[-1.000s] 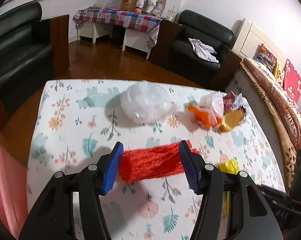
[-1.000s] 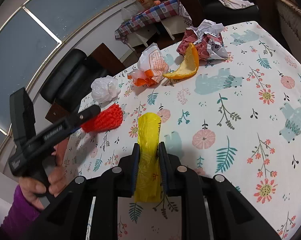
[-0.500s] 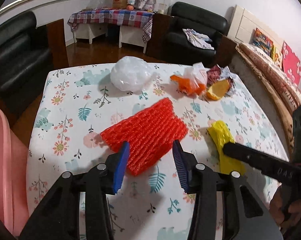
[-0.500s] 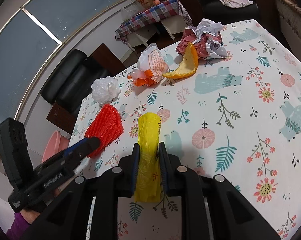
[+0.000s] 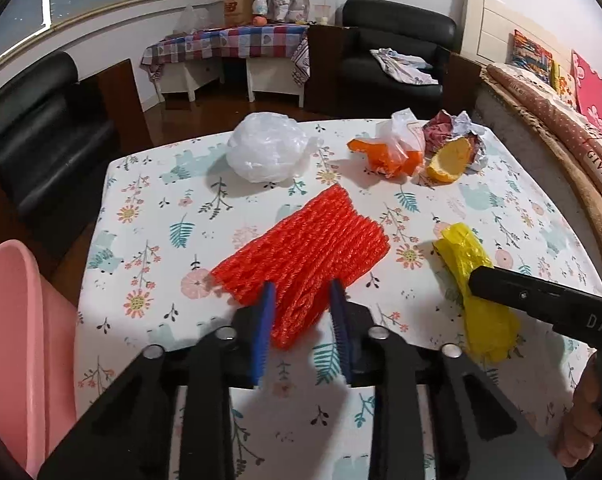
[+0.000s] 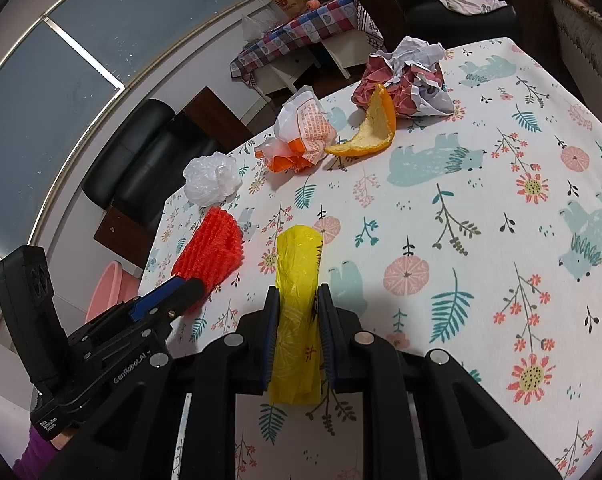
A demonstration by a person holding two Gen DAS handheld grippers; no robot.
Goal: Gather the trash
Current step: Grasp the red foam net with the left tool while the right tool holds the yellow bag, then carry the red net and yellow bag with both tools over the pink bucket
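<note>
A red foam net lies on the floral table. My left gripper is closing, and its blue pads pinch the net's near end. From the right wrist view the same net shows with the left gripper at its near edge. My right gripper is shut on a yellow plastic bag that rests on the cloth. In the left wrist view one black finger of the right gripper crosses the yellow bag.
At the far side of the table lie a white plastic bag, an orange-and-white wrapper, an orange peel and crumpled paper. A pink basin stands off the table's left edge. Black sofas are beyond.
The left gripper pulled back toward the near edge of the red net, rolled slightly and narrowed from wide open onto the net's end. The right gripper and yellow bag kept still.
</note>
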